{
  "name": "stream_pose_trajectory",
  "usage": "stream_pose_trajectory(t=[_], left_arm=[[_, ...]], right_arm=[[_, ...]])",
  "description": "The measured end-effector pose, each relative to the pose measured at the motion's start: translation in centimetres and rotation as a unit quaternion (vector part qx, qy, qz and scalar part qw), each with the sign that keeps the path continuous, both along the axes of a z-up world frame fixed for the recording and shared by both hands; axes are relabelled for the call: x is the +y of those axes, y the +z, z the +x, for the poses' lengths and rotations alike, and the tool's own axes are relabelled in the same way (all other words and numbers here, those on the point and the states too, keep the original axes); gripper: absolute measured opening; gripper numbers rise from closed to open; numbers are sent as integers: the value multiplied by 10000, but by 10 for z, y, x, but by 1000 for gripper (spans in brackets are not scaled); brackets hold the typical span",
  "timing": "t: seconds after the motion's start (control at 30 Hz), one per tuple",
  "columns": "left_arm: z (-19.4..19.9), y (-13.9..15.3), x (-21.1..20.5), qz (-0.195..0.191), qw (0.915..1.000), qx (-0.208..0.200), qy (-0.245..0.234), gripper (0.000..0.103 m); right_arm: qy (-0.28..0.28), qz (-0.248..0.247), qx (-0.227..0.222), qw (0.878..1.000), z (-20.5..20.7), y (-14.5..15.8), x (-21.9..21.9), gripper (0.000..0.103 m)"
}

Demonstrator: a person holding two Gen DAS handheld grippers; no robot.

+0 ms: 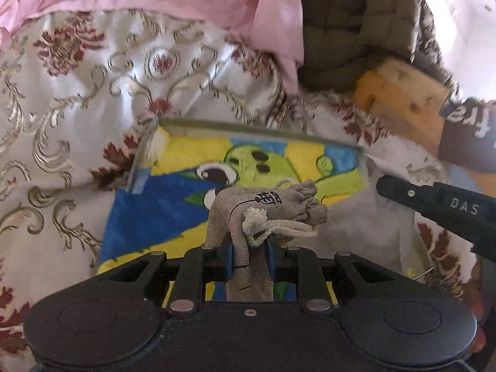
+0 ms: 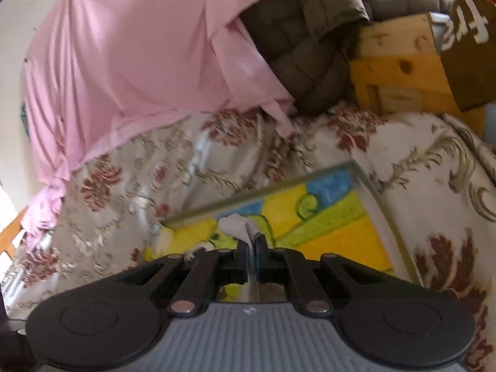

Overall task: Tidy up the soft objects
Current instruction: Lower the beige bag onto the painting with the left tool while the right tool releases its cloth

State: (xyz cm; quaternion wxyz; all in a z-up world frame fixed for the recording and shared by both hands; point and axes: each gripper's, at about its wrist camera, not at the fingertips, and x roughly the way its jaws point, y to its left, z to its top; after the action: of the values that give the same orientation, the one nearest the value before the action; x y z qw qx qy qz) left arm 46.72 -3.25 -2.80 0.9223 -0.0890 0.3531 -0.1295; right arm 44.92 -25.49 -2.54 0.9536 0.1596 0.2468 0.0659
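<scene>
1. The left gripper (image 1: 249, 248) has its jaws clamped on a small grey drawstring pouch (image 1: 263, 210); the pouch's body passes between the blue pads and its gathered neck and cord flop forward past the fingertips, so the hold looks to be on the cloth rather than on the cord

2. The right gripper (image 2: 251, 241) has its jaws pressed together on a thin piece of pale cloth (image 2: 235, 224), whose crumpled end sticks out just beyond the tips; how much of it hangs below cannot be told

3. Both loads hang over a glass-topped surface with a bright blue, yellow and green drawing (image 1: 173, 192) under it, which lies on a floral cream-and-red bedspread (image 1: 77, 99); the right gripper's dark finger shows at the right edge of the left view, near the pouch but apart from it

4. Judged from this, the step in hand is carrying both soft things to a setting-down place, and doing it well means keeping both grips firm until each thing touches the surface, then parting the jaws one hand at a time so neither thing snags the other

5. The pouch's loose cord could catch on a finger at release, so a straight pull back along the fingers would suit

6. Further off lie a pink sheet (image 2: 130, 62), a quilted grey-brown jacket (image 2: 303, 31) and a wooden box (image 2: 400, 62); these are best kept clear of
</scene>
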Motion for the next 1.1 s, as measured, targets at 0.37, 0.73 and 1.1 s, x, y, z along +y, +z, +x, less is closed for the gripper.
stream_pose_trajectory(t=[0.37,0.73,1.1], left_arm=[[1,-2,-18,463,9984,327,-23,36],[-34,36,-4,256,9992,-109,299,64],[-121,94,14,-218,9911,-1088,731,83]], right_arm=[[-190,-42,372,9991,-3,-3,-14,38],[-310,-136,6,9994,-47,40,-27,81],[-232,-678,-805,9942,-139,89,-17,99]])
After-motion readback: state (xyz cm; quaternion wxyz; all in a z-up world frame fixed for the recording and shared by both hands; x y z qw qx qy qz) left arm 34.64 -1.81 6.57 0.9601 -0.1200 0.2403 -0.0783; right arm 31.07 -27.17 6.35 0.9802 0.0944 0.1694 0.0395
